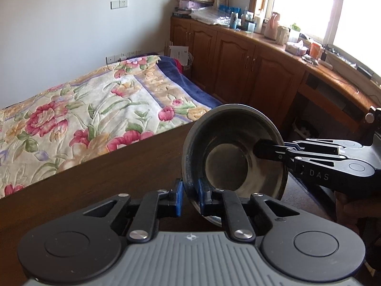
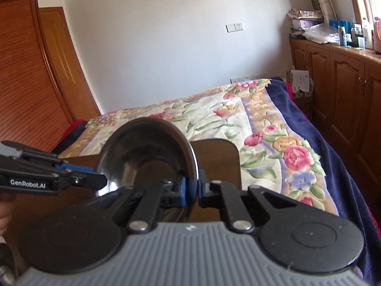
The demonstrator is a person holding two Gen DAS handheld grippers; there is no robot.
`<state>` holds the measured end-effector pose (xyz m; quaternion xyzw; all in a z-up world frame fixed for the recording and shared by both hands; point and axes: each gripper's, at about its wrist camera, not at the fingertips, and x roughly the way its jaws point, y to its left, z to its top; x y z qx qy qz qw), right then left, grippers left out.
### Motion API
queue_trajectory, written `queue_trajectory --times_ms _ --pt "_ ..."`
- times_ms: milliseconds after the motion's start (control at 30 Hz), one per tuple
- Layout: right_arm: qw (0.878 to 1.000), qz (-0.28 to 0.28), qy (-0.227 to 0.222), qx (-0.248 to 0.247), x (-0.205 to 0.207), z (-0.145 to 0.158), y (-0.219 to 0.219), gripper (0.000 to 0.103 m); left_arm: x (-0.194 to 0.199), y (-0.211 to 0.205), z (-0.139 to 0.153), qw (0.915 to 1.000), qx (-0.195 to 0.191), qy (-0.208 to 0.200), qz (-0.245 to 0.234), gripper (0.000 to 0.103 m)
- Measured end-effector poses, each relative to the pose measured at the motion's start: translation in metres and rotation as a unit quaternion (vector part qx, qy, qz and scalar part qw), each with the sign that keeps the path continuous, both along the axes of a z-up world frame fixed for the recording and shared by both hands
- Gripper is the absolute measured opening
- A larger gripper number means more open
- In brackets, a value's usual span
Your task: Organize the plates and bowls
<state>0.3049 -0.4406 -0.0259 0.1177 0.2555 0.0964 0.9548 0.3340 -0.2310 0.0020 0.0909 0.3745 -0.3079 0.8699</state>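
Left tool [image 1: 190, 196] and right tool [image 2: 190, 188] each pinch the bowl [image 1: 234, 153] rim, its underside hidden.

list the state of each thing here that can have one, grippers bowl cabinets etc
left gripper: shut on the bowl's rim
right gripper: shut on the opposite rim
bowl: empty, tipped on edge, held above the table
table: bare where visible
cabinet doors: closed
bed: covered with a floral blanket

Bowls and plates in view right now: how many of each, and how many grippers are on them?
Bowls: 1, a metal bowl held tilted above the table
Plates: 0
Grippers on it: 2, left gripper and right gripper
Total dishes: 1
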Motion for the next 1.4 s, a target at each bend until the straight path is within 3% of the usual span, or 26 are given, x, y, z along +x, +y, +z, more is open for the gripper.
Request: queue_trajectory --times_ms 933,1400 --pt "0.997 0.026 -0.078 -0.015 -0.052 0.067 0.039 0.012 -0.084 0.061 0.076 0.9956 -0.04 -0.084 0.007 0.014" --pt "0.994 0.042 -0.098 -0.033 -0.098 0.081 0.07 0.012 -0.143 0.103 0.088 0.9925 -0.058 -0.107 0.011 0.015"
